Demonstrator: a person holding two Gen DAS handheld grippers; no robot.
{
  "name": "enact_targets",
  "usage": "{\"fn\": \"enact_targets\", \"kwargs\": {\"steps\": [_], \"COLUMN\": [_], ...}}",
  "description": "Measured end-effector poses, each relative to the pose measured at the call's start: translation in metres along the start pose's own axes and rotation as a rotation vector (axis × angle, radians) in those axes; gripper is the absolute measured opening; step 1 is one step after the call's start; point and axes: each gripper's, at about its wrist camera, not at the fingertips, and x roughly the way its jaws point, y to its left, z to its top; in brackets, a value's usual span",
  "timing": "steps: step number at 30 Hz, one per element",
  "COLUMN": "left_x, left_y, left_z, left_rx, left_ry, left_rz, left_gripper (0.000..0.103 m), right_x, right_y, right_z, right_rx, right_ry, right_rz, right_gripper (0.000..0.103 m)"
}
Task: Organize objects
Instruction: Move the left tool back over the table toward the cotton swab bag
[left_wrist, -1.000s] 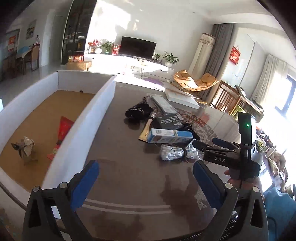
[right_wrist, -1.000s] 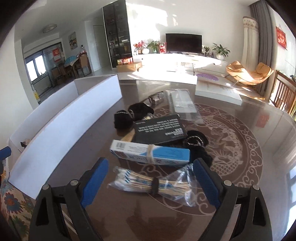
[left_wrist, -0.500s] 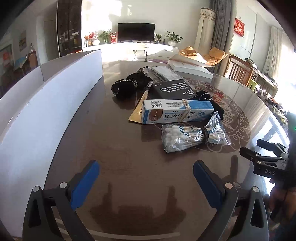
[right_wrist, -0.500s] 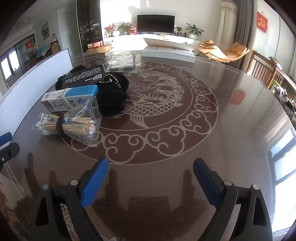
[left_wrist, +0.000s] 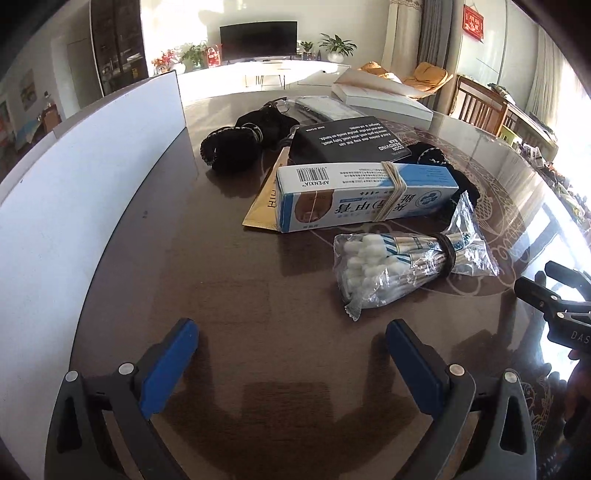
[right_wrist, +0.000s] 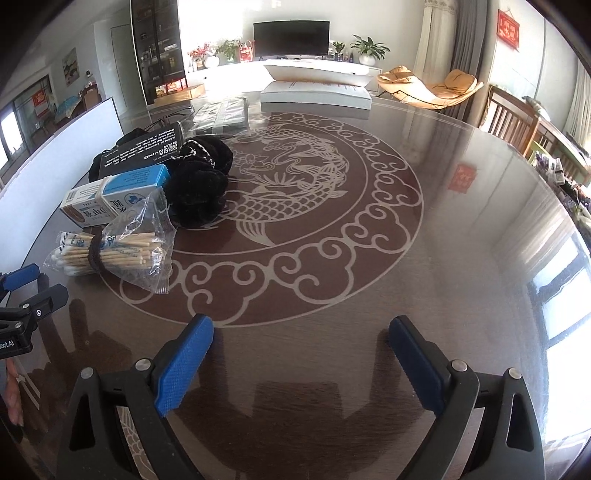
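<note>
On the dark glossy table (left_wrist: 221, 295), just beyond the left gripper (left_wrist: 291, 354), lies the clear plastic bag of cotton swabs (left_wrist: 399, 266), near a white-and-blue carton (left_wrist: 369, 195). Both grippers hold nothing, jaws wide apart. Next step is probably picking the bag; the right gripper (right_wrist: 301, 350) hovers over bare table.

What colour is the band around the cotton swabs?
Black; the band around the cotton swabs shows best in the left wrist view.

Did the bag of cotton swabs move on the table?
No. The bag of cotton swabs still lies right beside the blue-and-white box, as before; only the cameras shifted.
</note>
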Motion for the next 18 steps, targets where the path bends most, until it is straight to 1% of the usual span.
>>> {"fn": "enact_targets", "kwargs": {"steps": [3,7,18], "left_x": [0.0002,0.0002,-0.0009], "left_y": [-0.0006,-0.0010,-0.0015], "left_z": [-0.0013,-0.0010,-0.0017], "left_rx": [0.001,0.003,0.003], "left_ry": [0.000,0.001,0.001], "left_rz": [0.003,0.001,0.000], "left_gripper": [0.103,0.103,0.103], "right_x": [0.0007,0.0027,0.0027], "right_y": [-0.0005,-0.0026,-0.0023], "right_z": [0.0002,0.0005,0.0008], "right_rx": [0.005,0.017,0.016], "right_ry": [0.003,0.015,0.016], "right_rz": [-0.003,-0.001,-0.002], "right_gripper": [0.098,0.103,0.103]}}
